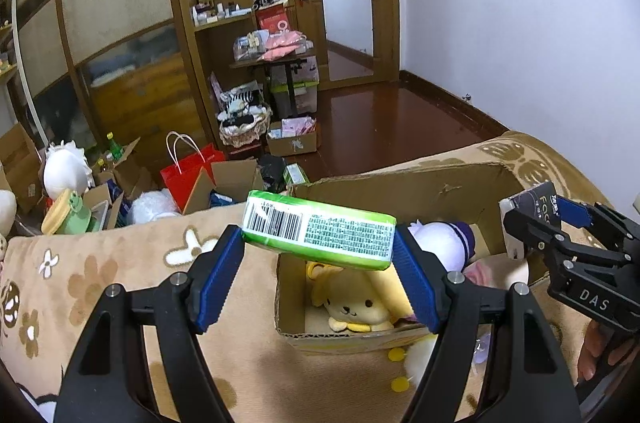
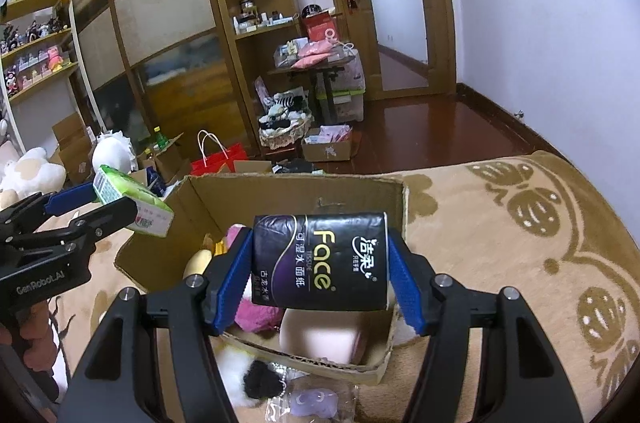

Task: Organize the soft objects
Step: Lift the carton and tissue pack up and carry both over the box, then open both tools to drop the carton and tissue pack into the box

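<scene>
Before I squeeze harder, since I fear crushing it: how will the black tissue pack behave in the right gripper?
The black tissue pack is probably soft and light: its film wrapper wrinkles at the top. The right gripper pinches its ends, so it may sag or slip.

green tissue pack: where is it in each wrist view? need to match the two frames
Left wrist: green tissue pack at centre, clamped in the left gripper, above the cardboard box.
Right wrist: same pack at left edge, held over the box's left corner.
Shared landmark: the cardboard box on the tan floral blanket.
</scene>
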`<state>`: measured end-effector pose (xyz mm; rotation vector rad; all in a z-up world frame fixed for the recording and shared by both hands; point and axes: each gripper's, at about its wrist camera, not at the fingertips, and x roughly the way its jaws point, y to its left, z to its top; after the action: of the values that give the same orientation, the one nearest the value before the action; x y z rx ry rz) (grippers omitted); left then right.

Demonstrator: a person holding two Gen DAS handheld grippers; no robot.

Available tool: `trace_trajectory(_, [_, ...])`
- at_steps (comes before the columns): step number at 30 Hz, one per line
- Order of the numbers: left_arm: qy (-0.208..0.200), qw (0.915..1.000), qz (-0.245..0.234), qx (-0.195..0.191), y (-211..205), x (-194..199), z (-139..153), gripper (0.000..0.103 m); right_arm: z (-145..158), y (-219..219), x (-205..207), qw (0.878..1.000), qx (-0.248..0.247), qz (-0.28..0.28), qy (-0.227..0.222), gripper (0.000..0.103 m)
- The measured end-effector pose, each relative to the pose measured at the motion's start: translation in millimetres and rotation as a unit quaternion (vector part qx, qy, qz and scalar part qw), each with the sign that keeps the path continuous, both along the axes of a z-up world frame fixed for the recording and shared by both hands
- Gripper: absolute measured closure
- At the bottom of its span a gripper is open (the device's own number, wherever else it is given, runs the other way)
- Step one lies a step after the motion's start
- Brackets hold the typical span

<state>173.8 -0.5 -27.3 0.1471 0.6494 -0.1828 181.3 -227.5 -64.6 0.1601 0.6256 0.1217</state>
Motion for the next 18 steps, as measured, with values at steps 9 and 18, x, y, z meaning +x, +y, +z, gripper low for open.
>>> trace_trajectory(9, [0.014, 0.9999, 0.001, 0.000, 7, 7, -7, 0.029, -12, 3, 5, 1.000, 0.004, 0.011, 0.025, 0.035])
trace_trajectory(18, [0.016, 0.9997, -0.014, -0.010, 6, 4, -8, 0.016, -17, 1, 5, 0.999, 0.009, 0.005, 0.037, 0.033])
